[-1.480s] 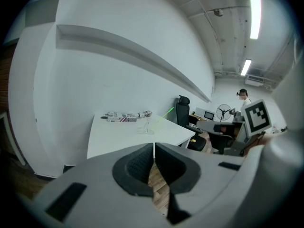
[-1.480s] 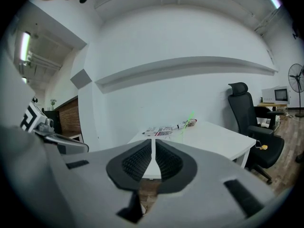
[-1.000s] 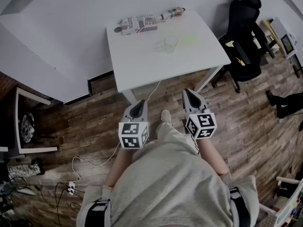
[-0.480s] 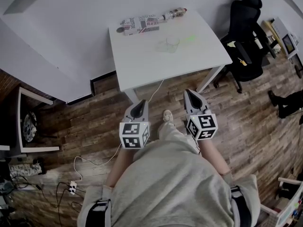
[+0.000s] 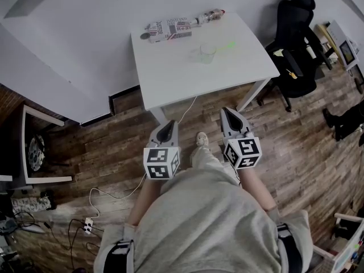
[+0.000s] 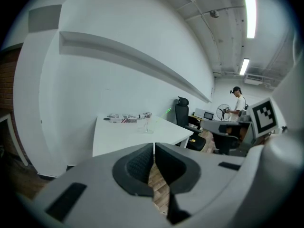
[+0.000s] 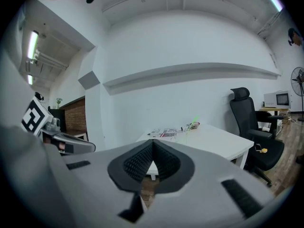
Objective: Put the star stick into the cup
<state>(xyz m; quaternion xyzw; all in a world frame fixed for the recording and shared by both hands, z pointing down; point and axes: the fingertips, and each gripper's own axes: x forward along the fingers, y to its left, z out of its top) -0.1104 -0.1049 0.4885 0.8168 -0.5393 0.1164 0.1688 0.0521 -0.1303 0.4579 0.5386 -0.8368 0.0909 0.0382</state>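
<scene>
So there's one white table [image 5: 182, 75] with one clear cup [image 5: 207, 52] on it, and the one green star stick [image 5: 227, 45] is lying flat on the tabletop just to the right of the cup, not in it. There's also one printed box [image 5: 166, 28] along the far edge and one black office chair [image 5: 296, 56] off to the right. Two grippers here: the left gripper [image 5: 168, 125] and right gripper [image 5: 228, 112] are both clenched tight with nothing between the jaws, held over the wood floor well short of the table.

Left gripper [image 5: 167, 125] and right gripper [image 5: 228, 111] hover before white table [image 5: 182, 75].
</scene>
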